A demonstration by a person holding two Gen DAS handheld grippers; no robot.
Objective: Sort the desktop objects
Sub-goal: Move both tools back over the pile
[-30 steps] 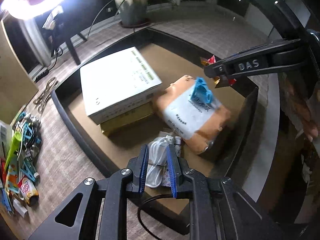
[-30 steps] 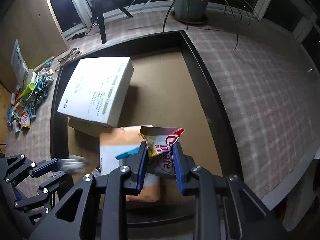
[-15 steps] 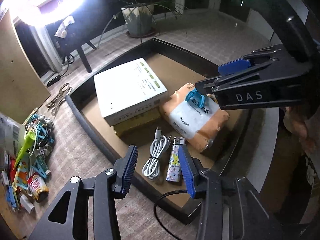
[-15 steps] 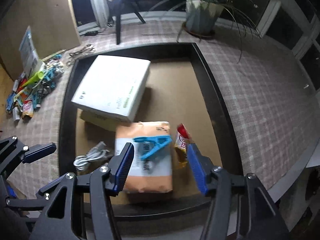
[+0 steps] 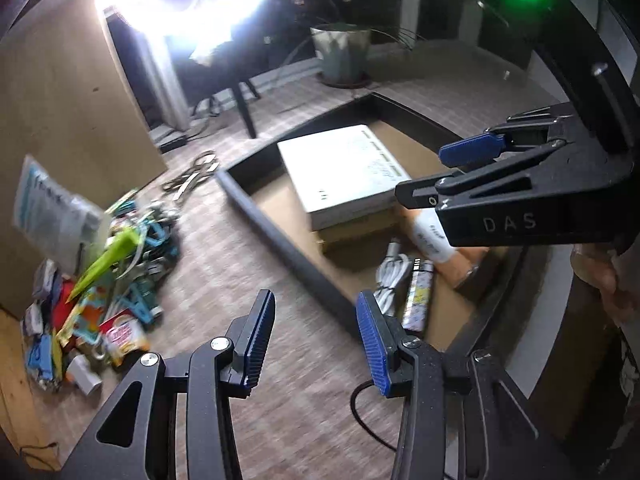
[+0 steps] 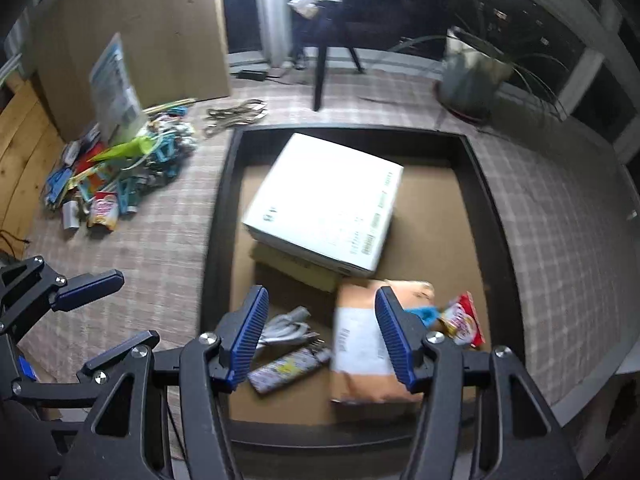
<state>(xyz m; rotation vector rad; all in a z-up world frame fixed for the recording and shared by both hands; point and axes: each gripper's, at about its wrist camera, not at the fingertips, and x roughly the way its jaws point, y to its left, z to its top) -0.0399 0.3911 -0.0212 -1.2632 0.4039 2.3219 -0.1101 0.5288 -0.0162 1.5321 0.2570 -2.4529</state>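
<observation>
right wrist view: both the left gripper (image 5: 316, 336) and right gripper (image 6: 322, 338) gape wide, empty; cable (image 6: 286, 330), lighter (image 6: 288, 366) and packet (image 6: 462, 320) lie in the tray (image 6: 216, 240), while the clutter pile (image 6: 116, 176) awaits sorting.

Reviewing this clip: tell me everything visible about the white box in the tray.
The white box is a flat, square carton, apparently cardboard, closed, with small green and grey print along one edge. It lies flat but skewed to the tray's walls, stacked on a tan box that pokes out underneath. Its near corner meets or overlaps the orange pouch. Glare from the lamp washes out its top. Neither gripper touches it.
</observation>
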